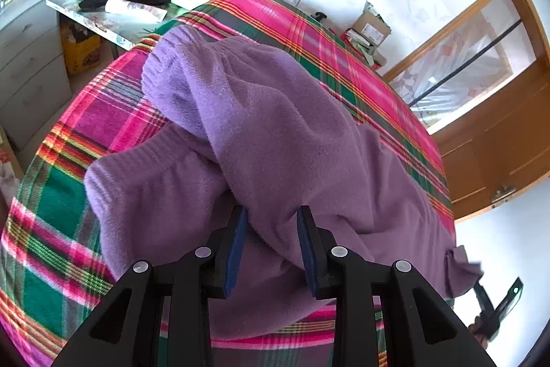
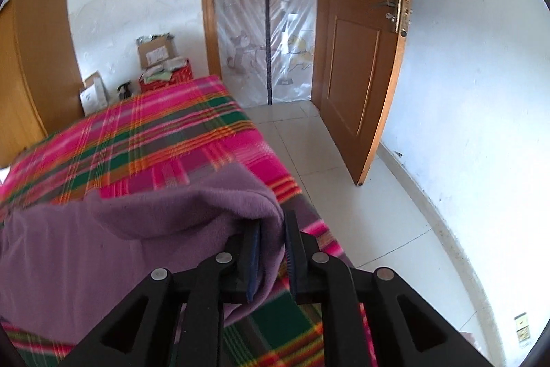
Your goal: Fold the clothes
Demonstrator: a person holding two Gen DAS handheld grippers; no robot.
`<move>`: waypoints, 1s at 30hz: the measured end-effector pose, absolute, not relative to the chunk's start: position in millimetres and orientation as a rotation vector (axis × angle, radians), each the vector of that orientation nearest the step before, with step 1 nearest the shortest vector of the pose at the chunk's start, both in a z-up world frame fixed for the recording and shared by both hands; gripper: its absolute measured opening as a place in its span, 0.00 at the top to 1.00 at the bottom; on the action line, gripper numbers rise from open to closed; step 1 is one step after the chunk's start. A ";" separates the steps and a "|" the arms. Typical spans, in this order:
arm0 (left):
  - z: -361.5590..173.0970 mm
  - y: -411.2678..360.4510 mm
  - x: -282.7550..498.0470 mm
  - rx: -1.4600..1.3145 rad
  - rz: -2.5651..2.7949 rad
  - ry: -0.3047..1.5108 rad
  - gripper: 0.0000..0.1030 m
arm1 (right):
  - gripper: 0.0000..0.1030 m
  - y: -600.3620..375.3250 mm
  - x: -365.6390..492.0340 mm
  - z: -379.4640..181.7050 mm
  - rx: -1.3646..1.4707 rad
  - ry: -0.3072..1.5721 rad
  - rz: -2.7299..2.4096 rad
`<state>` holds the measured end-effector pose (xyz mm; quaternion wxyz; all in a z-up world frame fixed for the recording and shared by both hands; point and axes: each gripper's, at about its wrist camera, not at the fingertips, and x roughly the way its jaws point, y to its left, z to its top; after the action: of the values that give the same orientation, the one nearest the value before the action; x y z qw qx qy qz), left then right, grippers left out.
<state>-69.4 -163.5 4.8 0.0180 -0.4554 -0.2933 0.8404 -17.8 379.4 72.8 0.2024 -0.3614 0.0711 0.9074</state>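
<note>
A bed under a plaid blanket (image 1: pixel 309 33) of pink, green and orange stripes fills most of both views. On it lies a pair of purple fleece trousers (image 1: pixel 275 143), soft and fuzzy, bunched into thick folds. In the left wrist view they cover the middle of the frame: one leg runs from a gathered cuff at upper left down to the lower centre, crossing over the other leg, whose ribbed cuff points to the left edge. In the right wrist view the same cloth fills the lower left, with a rounded fold rising at the centre.

The left gripper (image 1: pixel 271 215) sits at the bottom centre of its view, its blue pads closed on a thick fold of the upper leg. The right gripper (image 2: pixel 273 229), bottom centre of its view, has the edge of the rounded fold between its pads; whether they still press on it is not clear.

A cluttered table (image 1: pixel 103 23) stands at upper left.
</note>
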 end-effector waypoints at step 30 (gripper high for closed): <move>27.0 -158.0 -90.5 -1.324 2.598 -0.931 0.86 | 0.67 152.4 -15.2 40.8 -1.357 -0.216 3.172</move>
<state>-90.5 -158.0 27.0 0.0402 -0.4322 -0.3038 0.8481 -15.2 152.4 40.8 -0.1569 -0.3877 -0.0617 0.9063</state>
